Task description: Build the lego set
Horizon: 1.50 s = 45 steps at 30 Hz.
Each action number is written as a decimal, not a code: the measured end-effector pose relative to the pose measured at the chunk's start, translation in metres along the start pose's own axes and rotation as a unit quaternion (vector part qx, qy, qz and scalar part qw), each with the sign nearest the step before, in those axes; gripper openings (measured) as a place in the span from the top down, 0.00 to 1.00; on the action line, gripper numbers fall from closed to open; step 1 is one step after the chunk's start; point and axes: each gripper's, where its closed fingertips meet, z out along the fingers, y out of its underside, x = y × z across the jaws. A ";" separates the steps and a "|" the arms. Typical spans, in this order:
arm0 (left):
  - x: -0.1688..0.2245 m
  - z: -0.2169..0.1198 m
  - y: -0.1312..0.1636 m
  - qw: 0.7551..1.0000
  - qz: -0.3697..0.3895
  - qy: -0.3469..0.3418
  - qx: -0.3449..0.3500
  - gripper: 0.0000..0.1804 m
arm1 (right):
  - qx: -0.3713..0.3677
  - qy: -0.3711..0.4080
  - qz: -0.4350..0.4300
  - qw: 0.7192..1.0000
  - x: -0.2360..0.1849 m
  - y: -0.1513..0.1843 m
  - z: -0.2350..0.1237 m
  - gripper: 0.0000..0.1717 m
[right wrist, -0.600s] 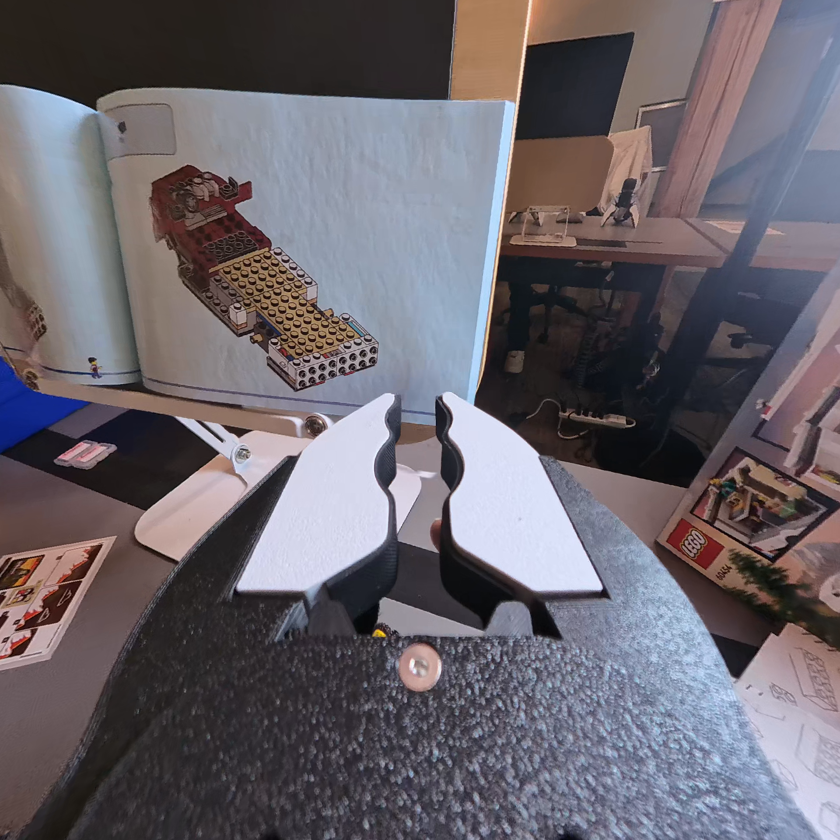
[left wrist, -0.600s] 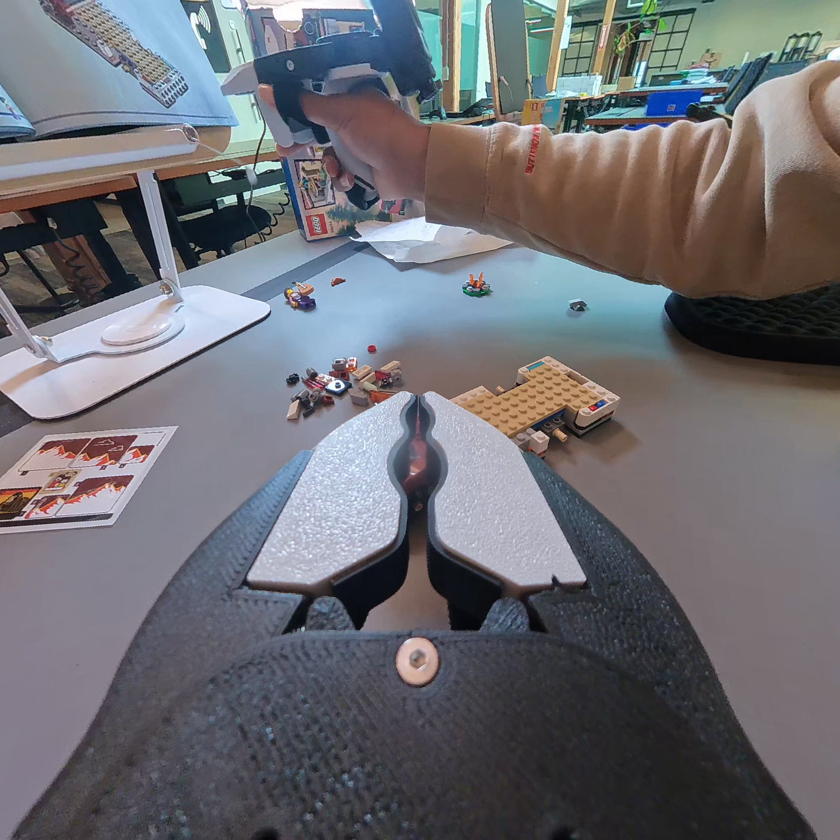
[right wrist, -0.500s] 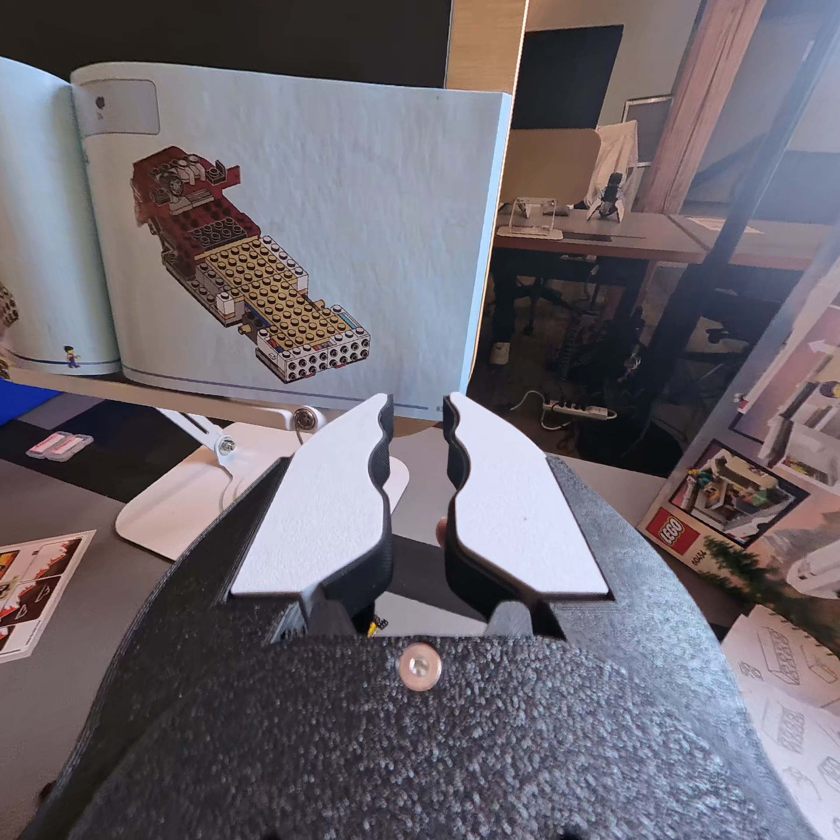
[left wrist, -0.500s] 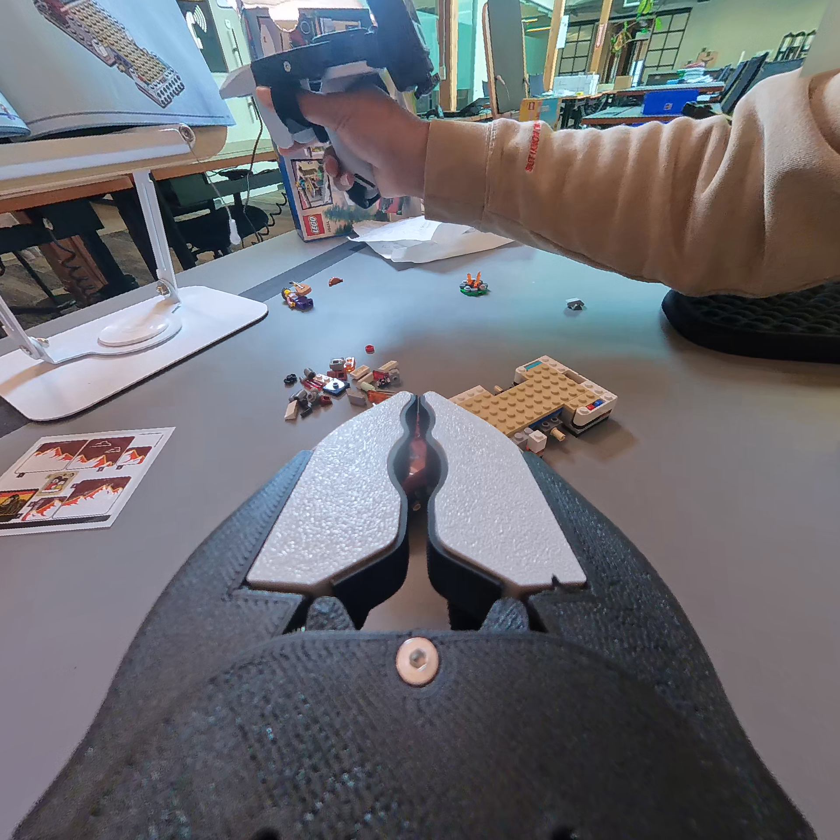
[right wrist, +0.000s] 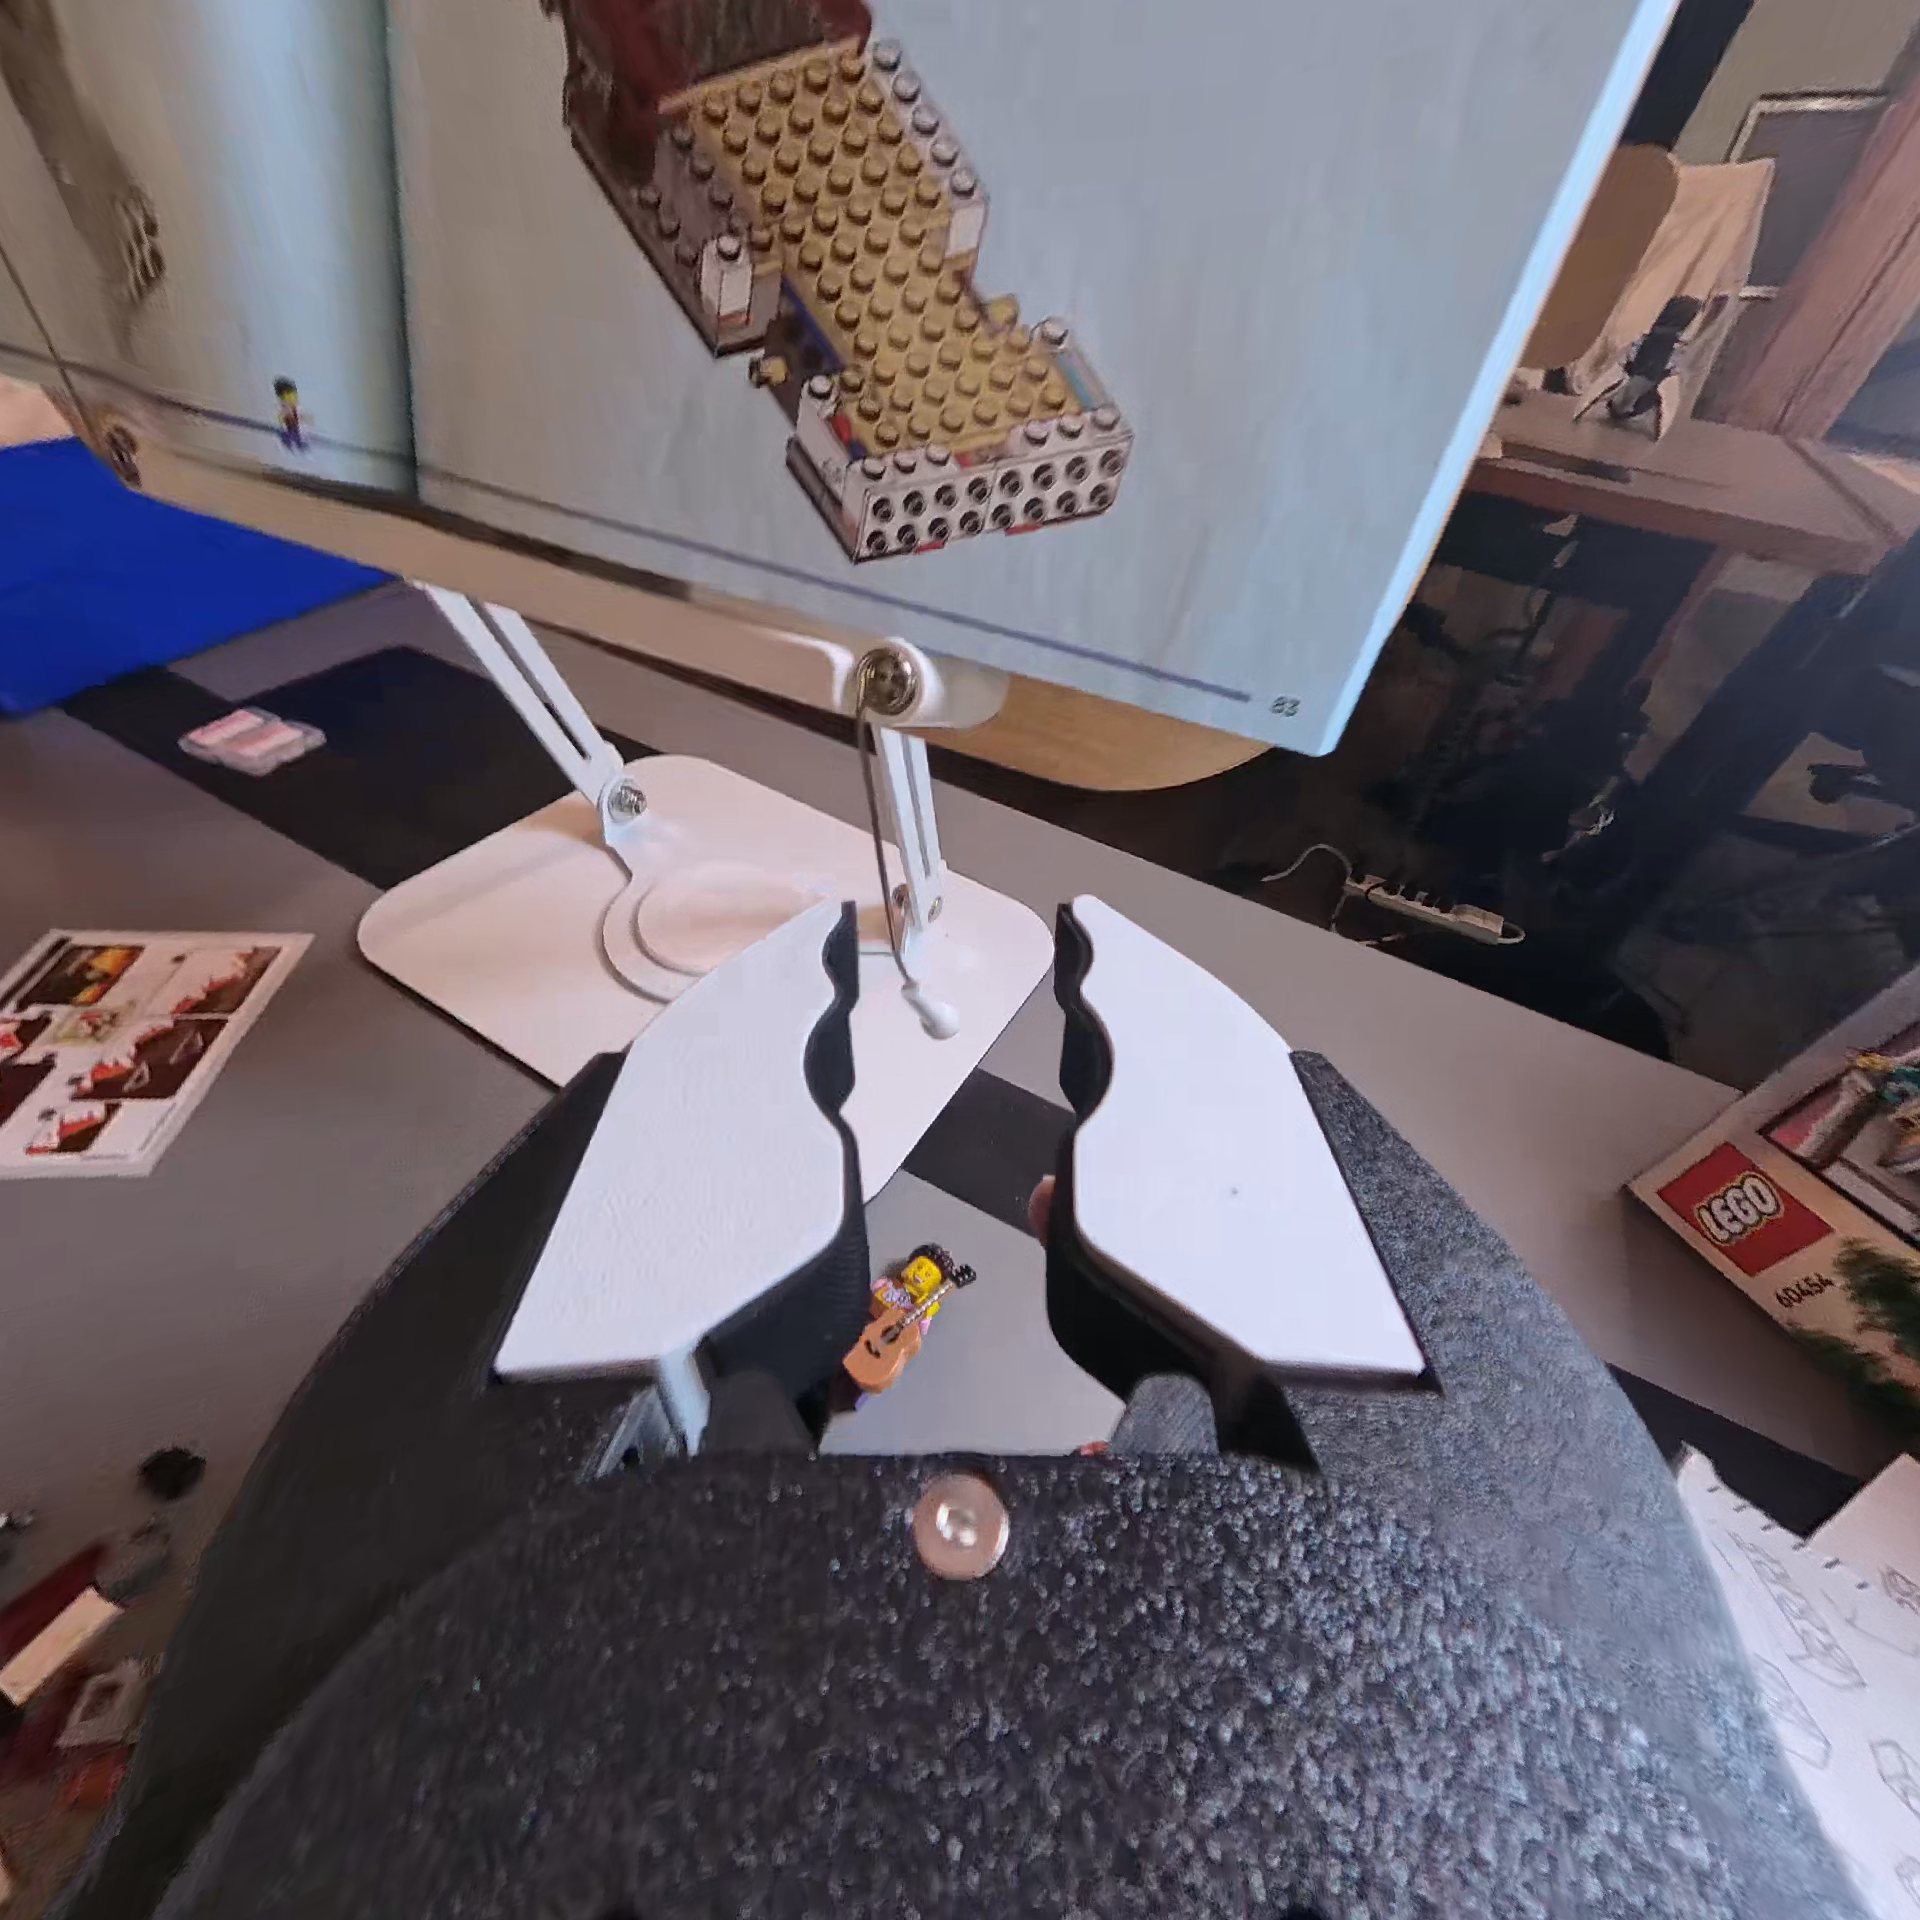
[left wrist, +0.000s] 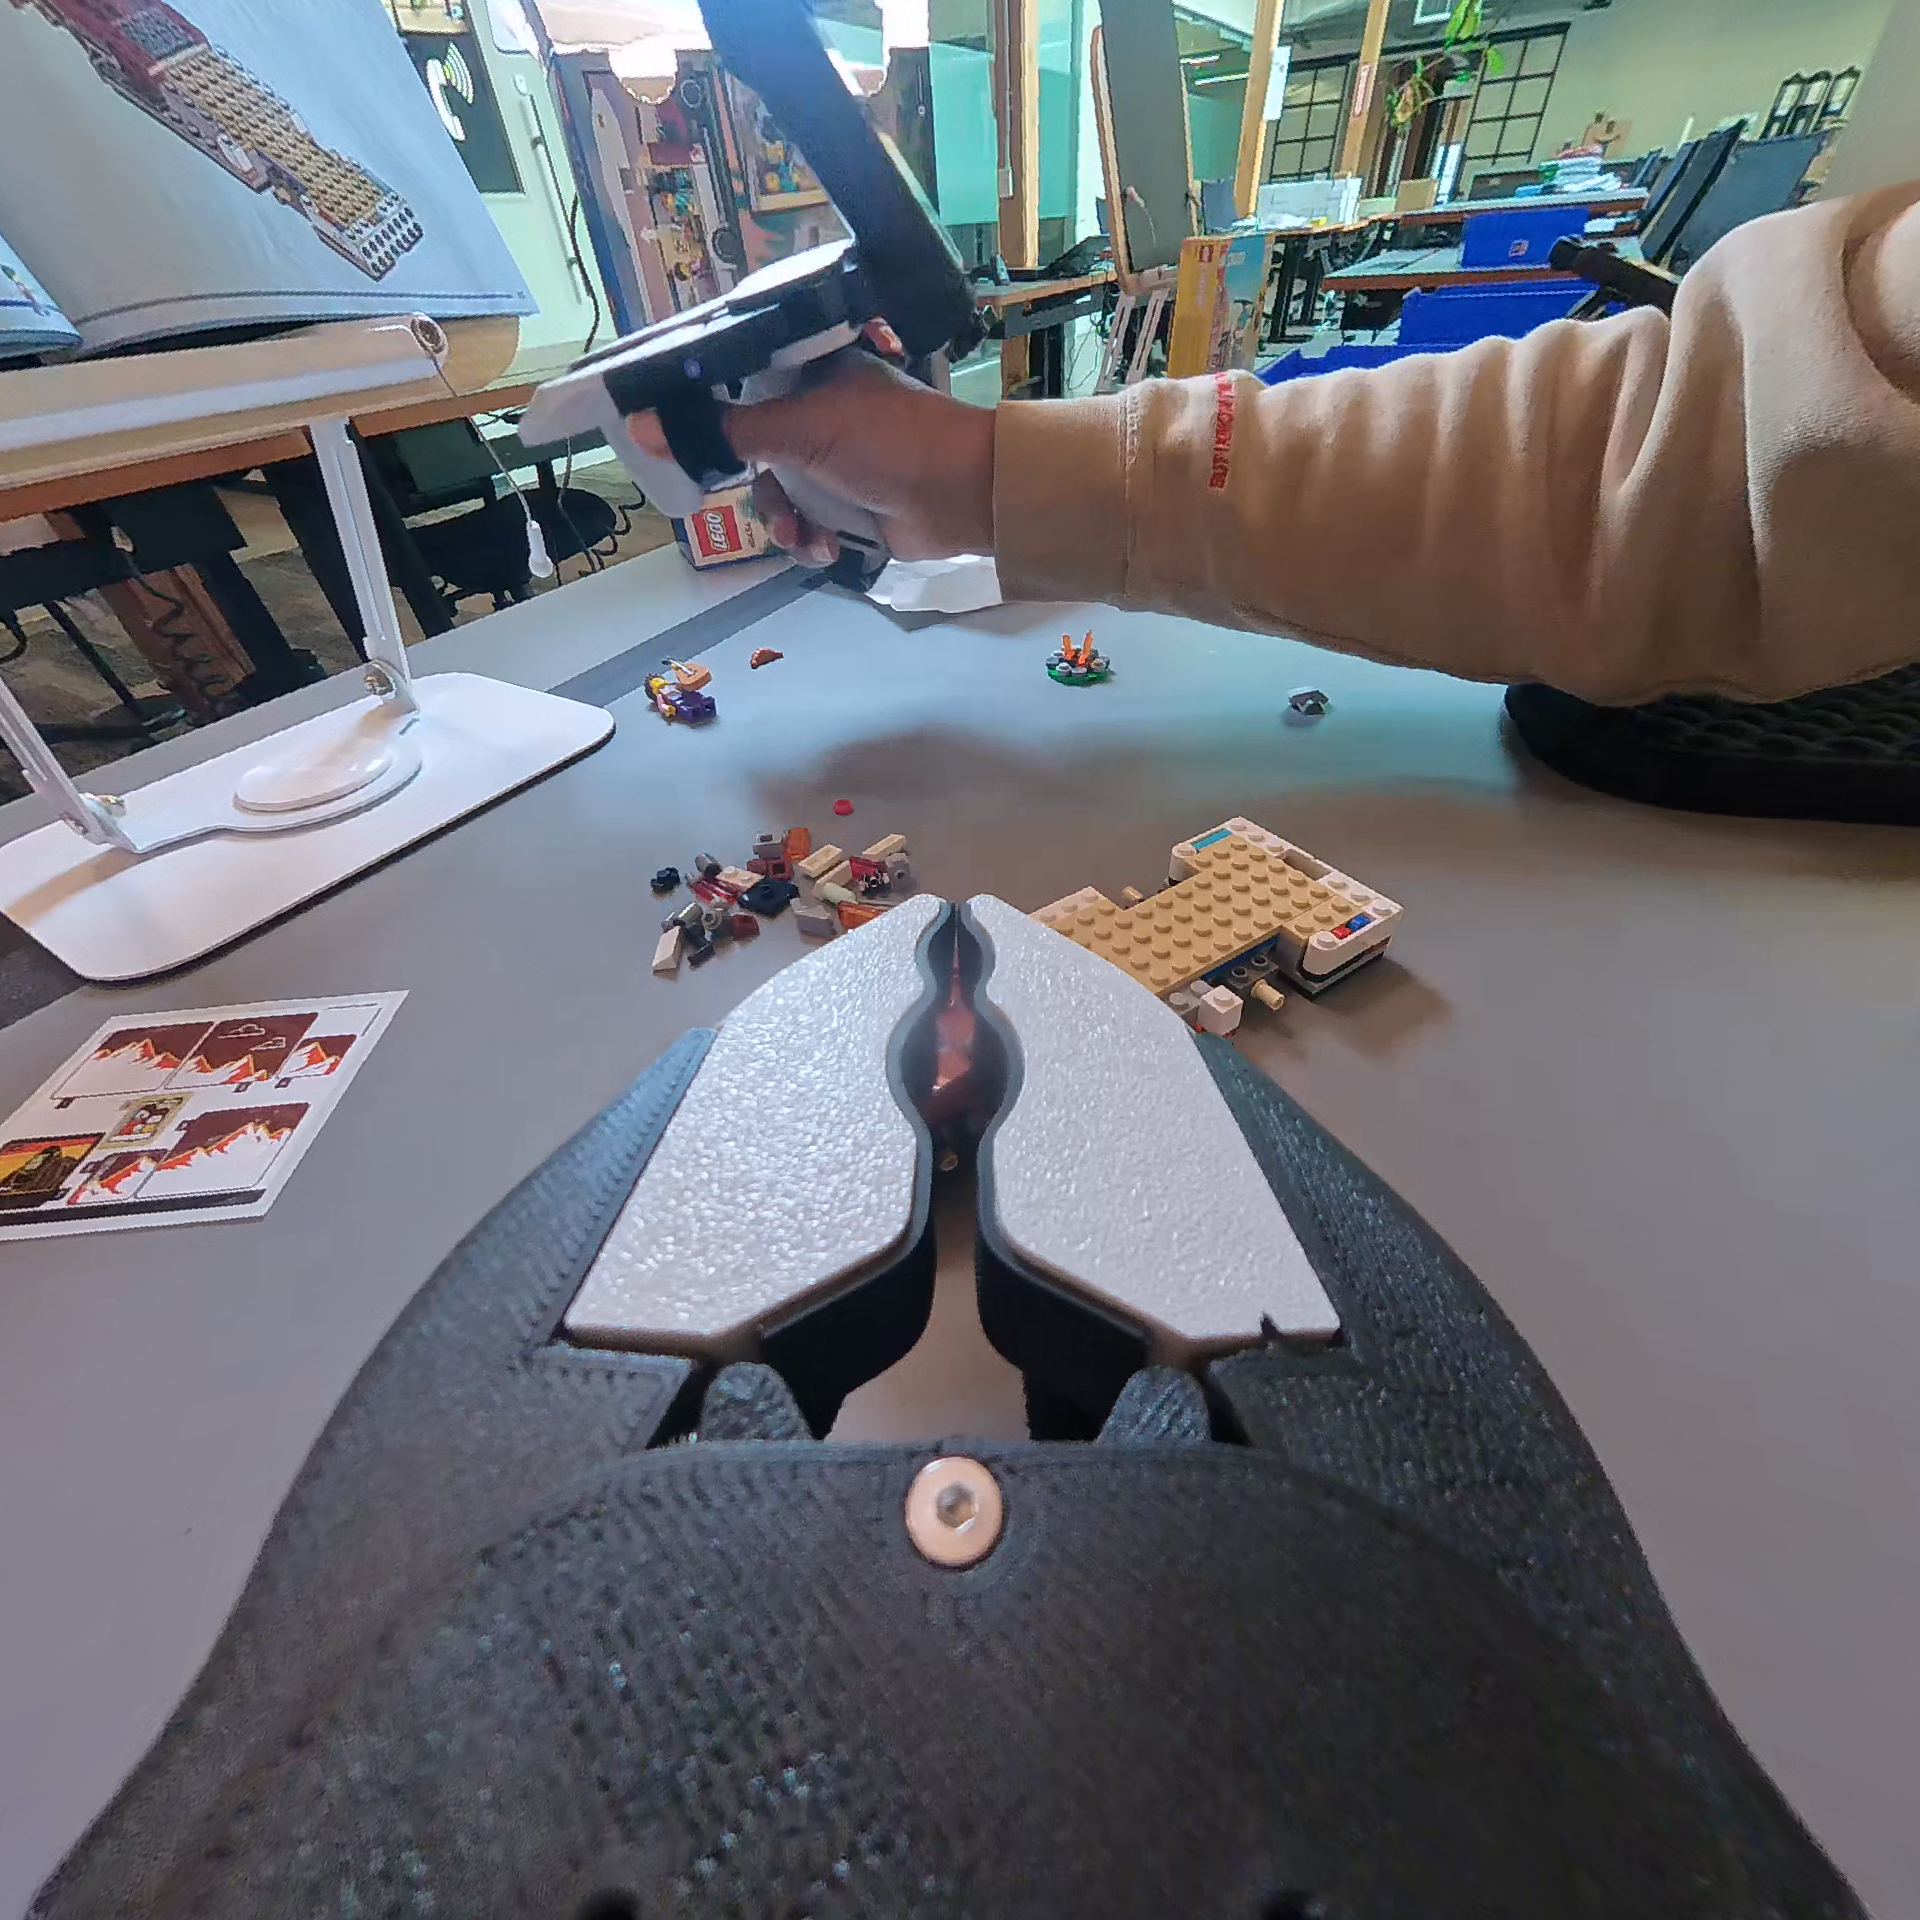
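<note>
The left gripper [left wrist: 958, 914] hovers low over the grey counter [left wrist: 1558, 1195], level and pointing forward, its white fingers [left wrist: 810, 1101] closed on a small dark-red brick piece [left wrist: 951, 1049] pinched in the hollow between them. Just beyond its tips lie a scatter of small loose bricks [left wrist: 779, 894] to the left and a tan studded brick platform with white ends [left wrist: 1226, 914] to the right.

The right gripper [right wrist: 956, 914] is held higher by a hand [left wrist: 862, 468] on an outstretched arm in a beige sleeve [left wrist: 1403, 488], tilted down towards the white book stand [right wrist: 582, 935] carrying an open pale-blue instruction booklet [right wrist: 1195, 312]. Its fingers [right wrist: 727, 1122] stand well apart, gripping nothing. Below them on the counter lies a small toy figure with a guitar [right wrist: 904, 1320].
</note>
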 end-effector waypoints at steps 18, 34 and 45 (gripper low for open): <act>-0.012 -0.001 0.004 0.999 -0.021 -0.024 -0.003 1.00 | -0.040 0.041 -0.129 0.990 0.005 0.016 0.030 0.98; -0.008 -0.003 0.003 1.000 -0.021 -0.019 -0.004 1.00 | -0.051 0.099 -0.184 0.977 0.028 0.003 0.015 0.96; -0.002 -0.004 0.004 1.000 -0.016 -0.011 -0.008 1.00 | -0.060 0.162 -0.322 0.931 0.040 -0.020 0.002 0.95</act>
